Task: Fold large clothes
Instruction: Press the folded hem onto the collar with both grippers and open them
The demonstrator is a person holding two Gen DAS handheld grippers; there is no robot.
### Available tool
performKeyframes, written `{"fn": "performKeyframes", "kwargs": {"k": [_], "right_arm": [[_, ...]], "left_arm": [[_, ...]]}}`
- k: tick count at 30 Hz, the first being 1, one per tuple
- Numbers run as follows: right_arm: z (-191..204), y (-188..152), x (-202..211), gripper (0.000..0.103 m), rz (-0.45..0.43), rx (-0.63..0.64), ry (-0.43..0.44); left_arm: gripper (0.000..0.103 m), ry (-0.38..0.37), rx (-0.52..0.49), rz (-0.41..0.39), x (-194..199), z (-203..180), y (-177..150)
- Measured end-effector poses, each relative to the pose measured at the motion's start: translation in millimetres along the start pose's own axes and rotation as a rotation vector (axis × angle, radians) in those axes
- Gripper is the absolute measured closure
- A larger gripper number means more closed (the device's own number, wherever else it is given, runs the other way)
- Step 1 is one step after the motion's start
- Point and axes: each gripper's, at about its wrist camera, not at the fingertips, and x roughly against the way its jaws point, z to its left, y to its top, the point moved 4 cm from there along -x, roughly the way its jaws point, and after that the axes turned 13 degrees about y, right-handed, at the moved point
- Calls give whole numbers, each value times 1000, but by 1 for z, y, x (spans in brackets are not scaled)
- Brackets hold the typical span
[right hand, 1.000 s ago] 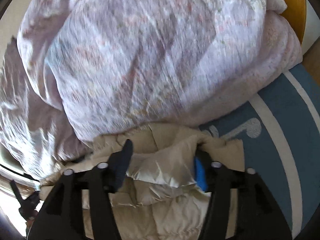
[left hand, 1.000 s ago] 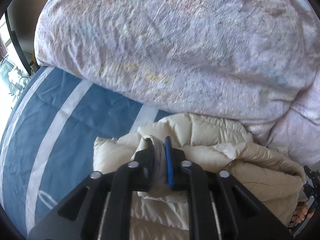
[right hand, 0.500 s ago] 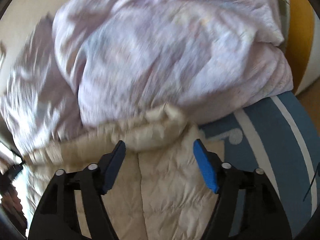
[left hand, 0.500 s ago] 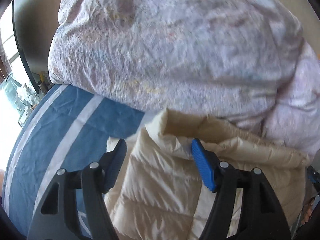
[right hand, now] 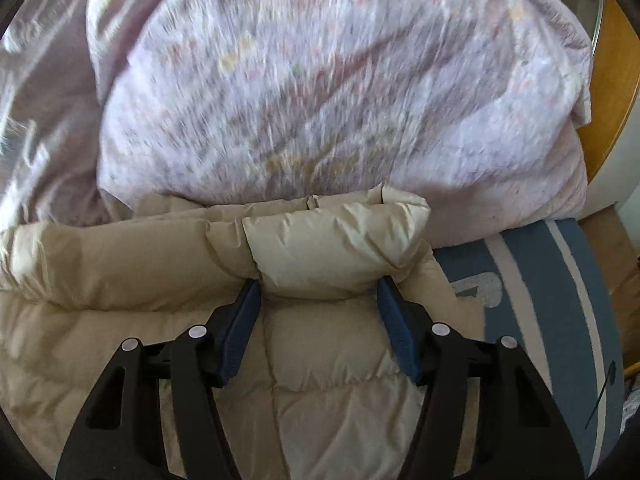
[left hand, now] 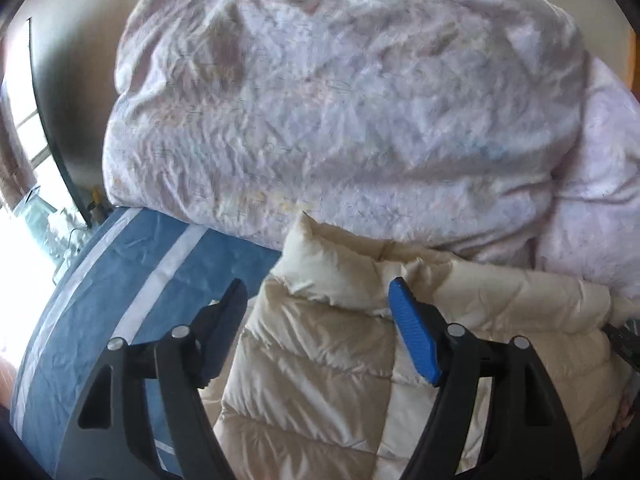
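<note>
A cream quilted puffer jacket lies on the blue bed sheet, its far edge against a big pale lilac duvet. My left gripper is open and empty above the jacket's left corner. In the right wrist view the jacket fills the lower frame. My right gripper is open, its jaws standing either side of a puffed fold of the jacket without closing on it.
The bunched lilac duvet fills the far half of the bed. The blue sheet with white stripes shows on either side. A wooden headboard is at the far right. A bright window is at the left.
My left gripper was shut on a fold of the jacket one second ago and has let it go and opened. Both grippers have lifted back, and the jacket now lies flatter.
</note>
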Motion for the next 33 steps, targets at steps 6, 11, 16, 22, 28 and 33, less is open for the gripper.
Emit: {"fn": "performKeyframes", "kwargs": {"k": [6, 11, 16, 22, 28, 33], "right_arm": [[-2, -5, -15, 36, -6, 3, -10], [-6, -11, -25, 32, -29, -12, -23], [-5, -13, -29, 28, -45, -4, -47], [-2, -9, -31, 24, -37, -4, -57], [1, -9, -36, 21, -30, -9, -60], [-3, -8, -33, 20, -31, -18, -54]], "left_arm": [[30, 25, -61, 67, -30, -17, -10], [28, 71, -98, 80, -59, -31, -13], [21, 92, -101, 74, -74, -39, -22], [12, 75, -60, 115, -89, -34, -31], [8, 94, -74, 129, -96, -38, -37], [7, 94, -74, 136, -96, -40, -39]]}}
